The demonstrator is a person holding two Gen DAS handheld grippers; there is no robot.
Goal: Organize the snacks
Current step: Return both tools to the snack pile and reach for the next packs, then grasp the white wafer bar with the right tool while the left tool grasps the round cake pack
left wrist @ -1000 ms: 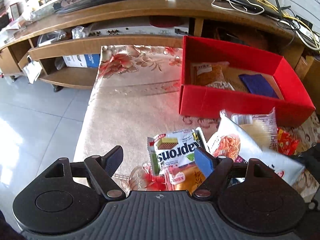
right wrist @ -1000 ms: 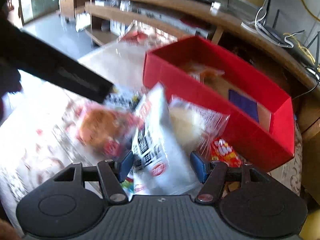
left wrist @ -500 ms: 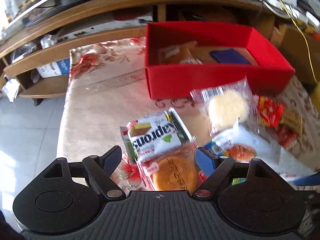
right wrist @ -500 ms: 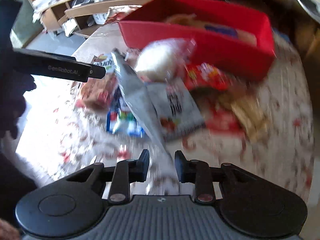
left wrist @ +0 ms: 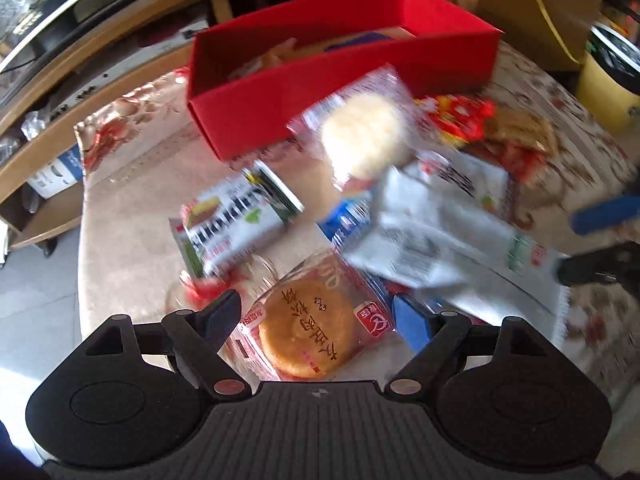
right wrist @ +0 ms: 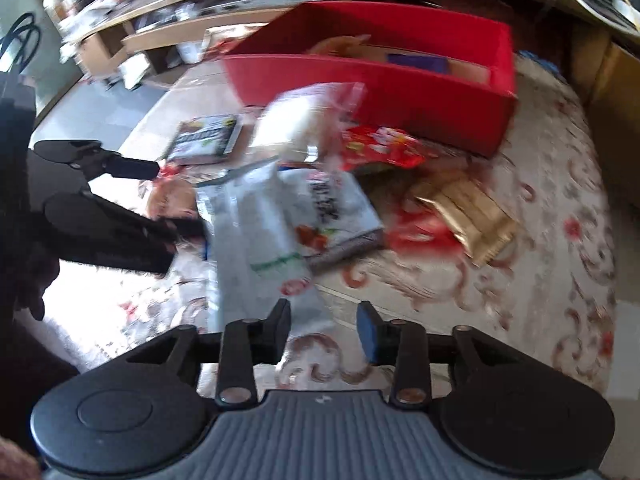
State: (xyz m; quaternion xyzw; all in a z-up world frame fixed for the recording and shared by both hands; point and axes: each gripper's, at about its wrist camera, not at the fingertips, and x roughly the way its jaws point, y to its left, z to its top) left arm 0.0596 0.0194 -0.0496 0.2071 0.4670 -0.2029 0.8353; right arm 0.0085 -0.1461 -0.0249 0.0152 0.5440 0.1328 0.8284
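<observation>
Left gripper (left wrist: 316, 316) fingers wide — round cake pkt (left wrist: 310, 330) between, red box (left wrist: 320, 92) behind

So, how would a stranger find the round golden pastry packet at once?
Start at the red box, then come toward the camera across the floral cloth. The pastry packet lies between the left fingers, the only clear wrapper showing a flat brown disc with red characters.

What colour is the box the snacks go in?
Red, inside and out. The box shows best in the left wrist view.
</observation>
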